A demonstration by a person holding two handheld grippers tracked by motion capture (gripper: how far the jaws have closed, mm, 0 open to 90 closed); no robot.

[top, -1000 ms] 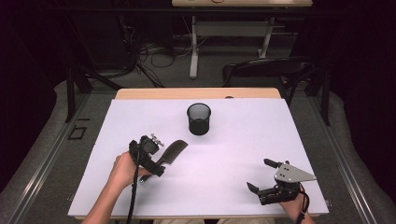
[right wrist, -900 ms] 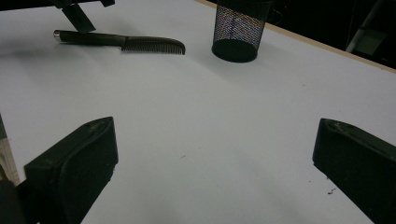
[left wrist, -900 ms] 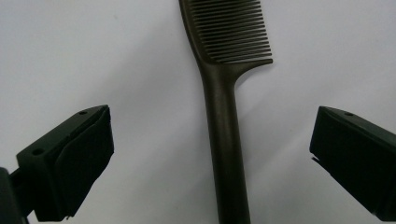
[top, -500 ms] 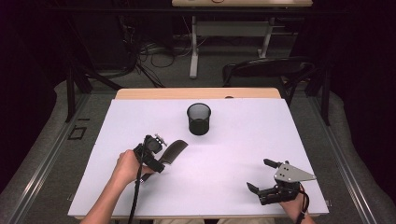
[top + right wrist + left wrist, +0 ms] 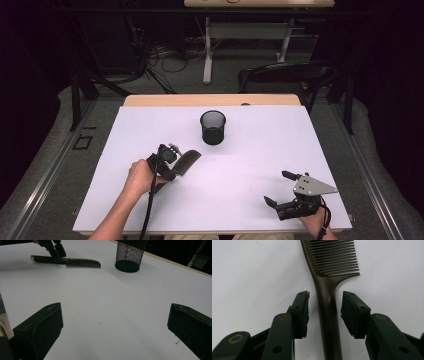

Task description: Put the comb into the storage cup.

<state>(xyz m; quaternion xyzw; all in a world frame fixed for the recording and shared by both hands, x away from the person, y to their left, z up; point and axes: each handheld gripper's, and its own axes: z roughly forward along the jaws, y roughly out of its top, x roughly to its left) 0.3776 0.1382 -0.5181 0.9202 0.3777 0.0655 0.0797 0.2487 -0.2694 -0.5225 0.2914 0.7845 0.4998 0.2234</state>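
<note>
A dark brown comb (image 5: pixel 189 160) lies flat on the white table, left of centre. In the left gripper view its handle (image 5: pixel 328 315) runs up between the jaws, teeth at the top. My left gripper (image 5: pixel 325 296) is open and straddles that handle, with a small gap on each side. From above, this gripper (image 5: pixel 172 162) sits over the comb's handle end. A black mesh cup (image 5: pixel 213 127) stands upright beyond the comb. My right gripper (image 5: pixel 276 188) rests near the front right of the table, open with nothing in it, its jaws (image 5: pixel 117 322) spread wide over bare table.
The white sheet (image 5: pixel 260 150) covers most of the wooden table (image 5: pixel 150 100), whose far edge shows as a tan strip. A dark chair (image 5: pixel 285 75) and cables stand beyond it. The right gripper view looks across to the comb (image 5: pixel 75 263) and cup (image 5: pixel 128 255).
My left gripper has slid a little to the right along the comb's handle. The right gripper, the comb and the cup have stayed where they were.
</note>
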